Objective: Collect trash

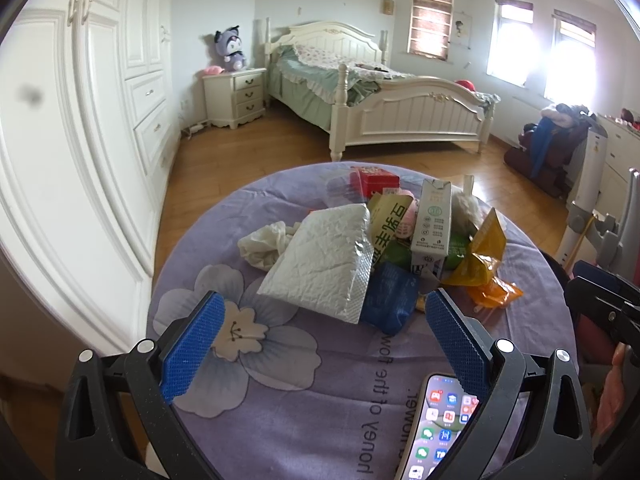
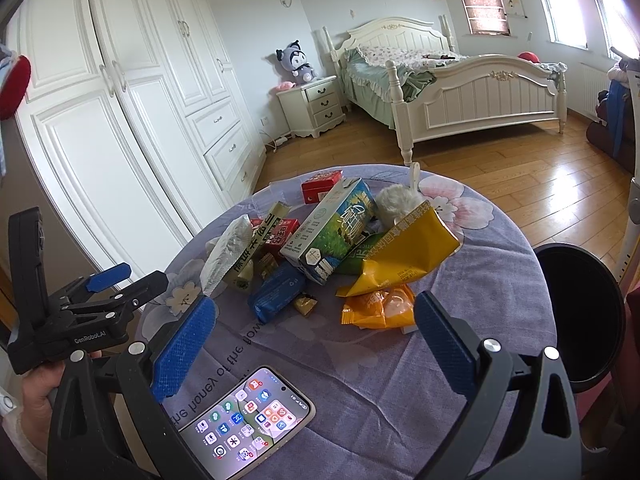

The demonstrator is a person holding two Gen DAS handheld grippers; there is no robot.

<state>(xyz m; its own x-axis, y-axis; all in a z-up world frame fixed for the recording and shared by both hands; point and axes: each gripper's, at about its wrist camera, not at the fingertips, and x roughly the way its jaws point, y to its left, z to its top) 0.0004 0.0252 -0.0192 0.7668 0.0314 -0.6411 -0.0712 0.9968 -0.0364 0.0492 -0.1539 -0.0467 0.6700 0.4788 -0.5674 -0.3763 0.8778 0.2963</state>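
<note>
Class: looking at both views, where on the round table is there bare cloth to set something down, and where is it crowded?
Bare cloth: between the phone and the trash pile, around the printed words; on the right, between the yellow bag and the table edge by the black bin; on the left, the flower print before the white packet. Crowded: the middle, around the carton.

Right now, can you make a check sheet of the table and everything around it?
Surface: round table under a purple flowered cloth.
Job's things: trash pile mid-table: milk carton, yellow bag, orange wrapper, blue packet, white mailer, red box.
Bin: black bin beside the table's right edge.
Clutter: phone, screen lit, at the near edge.
Grippers: left gripper and right gripper open, empty.
Cables: power strip by the nightstand.
Surroundings: bed, wardrobe.
</note>
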